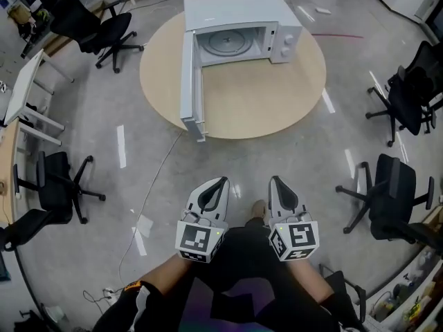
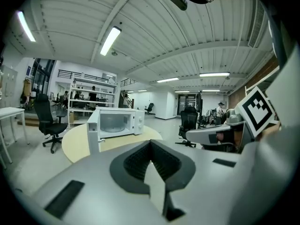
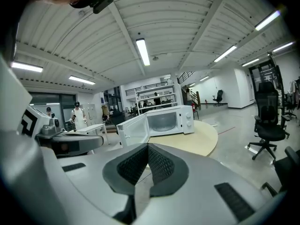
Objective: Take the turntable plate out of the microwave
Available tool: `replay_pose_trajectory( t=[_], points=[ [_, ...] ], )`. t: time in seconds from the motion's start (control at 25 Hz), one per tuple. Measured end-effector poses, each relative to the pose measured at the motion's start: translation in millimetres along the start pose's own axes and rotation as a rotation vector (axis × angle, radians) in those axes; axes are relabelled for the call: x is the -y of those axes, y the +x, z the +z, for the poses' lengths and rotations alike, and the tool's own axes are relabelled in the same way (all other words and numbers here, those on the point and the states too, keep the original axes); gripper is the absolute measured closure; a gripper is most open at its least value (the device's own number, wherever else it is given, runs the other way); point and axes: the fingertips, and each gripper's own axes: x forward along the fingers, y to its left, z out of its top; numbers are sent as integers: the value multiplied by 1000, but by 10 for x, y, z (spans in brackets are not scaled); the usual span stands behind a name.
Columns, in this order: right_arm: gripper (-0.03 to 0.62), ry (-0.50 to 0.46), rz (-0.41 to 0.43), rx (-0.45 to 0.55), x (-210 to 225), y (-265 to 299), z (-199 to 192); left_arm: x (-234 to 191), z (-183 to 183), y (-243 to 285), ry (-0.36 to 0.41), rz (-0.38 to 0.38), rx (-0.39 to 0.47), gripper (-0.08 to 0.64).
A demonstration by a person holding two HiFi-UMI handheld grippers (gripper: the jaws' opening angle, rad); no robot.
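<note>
2 hand-held grippers (image 1: 220,180) (image 1: 275,179) far from plate (image 1: 226,43)

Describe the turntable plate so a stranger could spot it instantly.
A round beige table stands mid-floor among black office chairs. A white microwave sits on its far side, with its door swung wide open. The turntable plate is the pale round disc lying flat on the cavity floor, the only thing inside.

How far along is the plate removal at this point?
Done: the microwave has its door open. The turntable plate sits inside. In hand: nothing; the left gripper and right gripper are shut and empty, well short of the table. Left: approach, grip the plate, lift it out.
</note>
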Motion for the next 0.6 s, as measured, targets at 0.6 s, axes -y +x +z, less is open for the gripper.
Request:
replay_pose_trajectory(
  t=[0.6],
  points=[
    [577, -21, 113, 29, 1041, 183, 266, 558, 187, 906, 10, 105, -3, 512]
  ],
)
